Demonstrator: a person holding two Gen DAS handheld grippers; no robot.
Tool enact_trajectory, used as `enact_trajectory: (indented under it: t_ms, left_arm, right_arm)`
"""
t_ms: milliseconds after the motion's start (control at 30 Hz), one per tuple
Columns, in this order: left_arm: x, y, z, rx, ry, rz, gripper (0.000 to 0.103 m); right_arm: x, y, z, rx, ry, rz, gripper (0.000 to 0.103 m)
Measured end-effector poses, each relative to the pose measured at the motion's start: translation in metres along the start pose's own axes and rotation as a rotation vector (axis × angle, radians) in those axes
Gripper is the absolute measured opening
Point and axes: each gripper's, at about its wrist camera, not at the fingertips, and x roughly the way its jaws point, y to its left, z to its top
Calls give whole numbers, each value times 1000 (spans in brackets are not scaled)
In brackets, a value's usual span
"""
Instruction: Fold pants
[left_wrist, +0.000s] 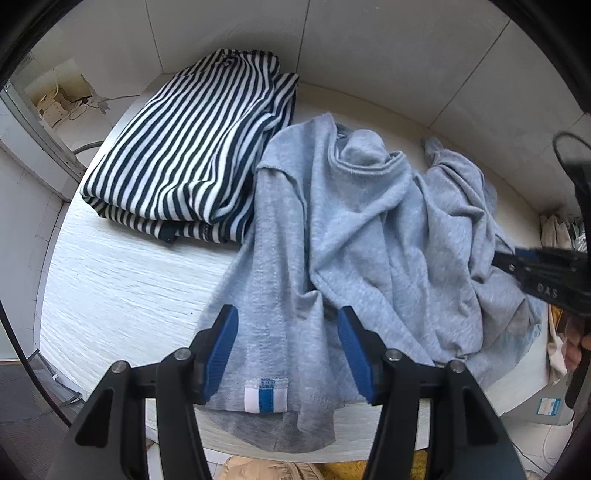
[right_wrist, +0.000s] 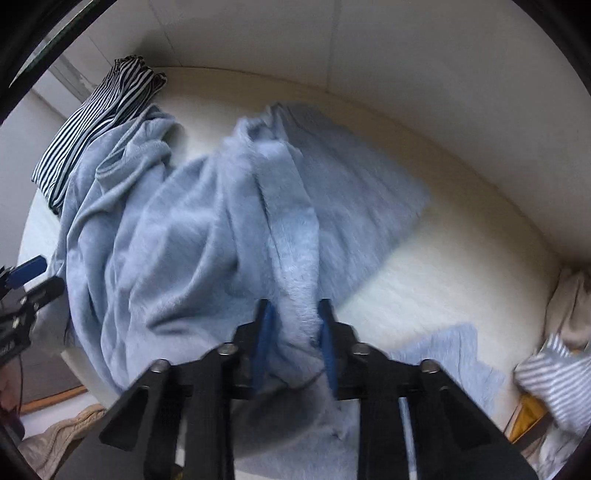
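The grey pants (left_wrist: 369, 236) lie crumpled across the middle of the white table (left_wrist: 122, 288), their label end hanging over the near edge. The left gripper (left_wrist: 284, 350) hovers over that end, jaws apart, blue pads (left_wrist: 221, 343) clear of the cloth. The right gripper (right_wrist: 295, 343) is clamped on a bunched fold of the pants at the near edge. A folded striped garment (left_wrist: 192, 147) sits at the far left corner, touching the pants
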Motion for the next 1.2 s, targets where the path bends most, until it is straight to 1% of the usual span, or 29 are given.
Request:
enact_trajectory:
  t_ms: [33, 133, 233, 300, 400, 467, 500, 533, 567, 600, 633, 667, 700, 767, 800, 867, 933, 967, 1000, 1033, 1100, 1133, 1200]
  left_arm:
    - [1, -3, 1, 3, 1, 0, 59]
    - [5, -11, 1, 13, 0, 0, 59]
    - [2, -17, 3, 28, -8, 1, 59]
    - [-1, -21, 5, 35, -14, -2, 59]
    - [-2, -25, 8, 41, -16, -3, 59]
    - [-1, -28, 10, 48, -17, 0, 59]
    - [-3, -28, 10, 51, -17, 0, 59]
    - [-3, -29, 12, 54, -17, 0, 59]
    - [-2, -30, 13, 57, -17, 1, 59]
    - [-2, -31, 13, 61, -19, 2, 59]
    - [-3, -32, 13, 66, -22, 3, 59]
    - [-3, -33, 15, 70, -24, 5, 59]
    - [-3, -35, 16, 75, -26, 7, 59]
    - [-1, -38, 19, 87, -26, 8, 59]
    - [0, -40, 21, 95, -24, 11, 59]
    - [0, -45, 27, 118, -30, 11, 59]
    - [1, -52, 34, 143, -44, 14, 60]
    - [1, -55, 39, 152, -46, 14, 62]
    - [3, -58, 45, 163, -47, 7, 64]
    - [5, -61, 50, 172, -53, 1, 65]
    - [10, -68, 60, 193, -66, 9, 65]
    - [13, -71, 65, 201, -68, 20, 65]
    - [20, -75, 73, 201, -63, 33, 65]
  right_arm:
    - [-5, -7, -8, 4, -7, -3, 8]
    - [-26, -22, -24, 36, -63, 11, 6]
    - [-62, -35, -43, 78, -140, 4, 6]
    - [-87, -45, -64, 107, -183, 8, 6]
    - [-104, -60, -87, 139, -193, -26, 6]
    - [-106, -71, -103, 157, -168, -54, 6]
    - [-101, -76, -111, 171, -142, -67, 6]
    - [-92, -80, -117, 190, -110, -75, 6]
    - [-76, -75, -121, 211, -79, -81, 6]
    - [-72, -81, -130, 228, -57, -88, 6]
    - [-66, -87, -141, 243, -30, -102, 6]
    - [-52, -82, -142, 254, -6, -121, 6]
    - [-41, -89, -152, 272, 33, -143, 6]
    - [-17, -99, -168, 299, 118, -144, 6]
    - [-11, -100, -172, 304, 135, -140, 7]
    - [-12, -99, -175, 311, 128, -128, 7]
    - [-33, -95, -168, 292, 59, -140, 7]
    - [-41, -95, -164, 287, 38, -141, 9]
    - [-56, -94, -156, 287, -3, -140, 15]
    - [-67, -95, -148, 290, -38, -139, 17]
    - [-82, -96, -132, 286, -94, -147, 30]
    - [-87, -96, -122, 278, -114, -155, 32]
    - [-92, -94, -101, 253, -139, -174, 32]
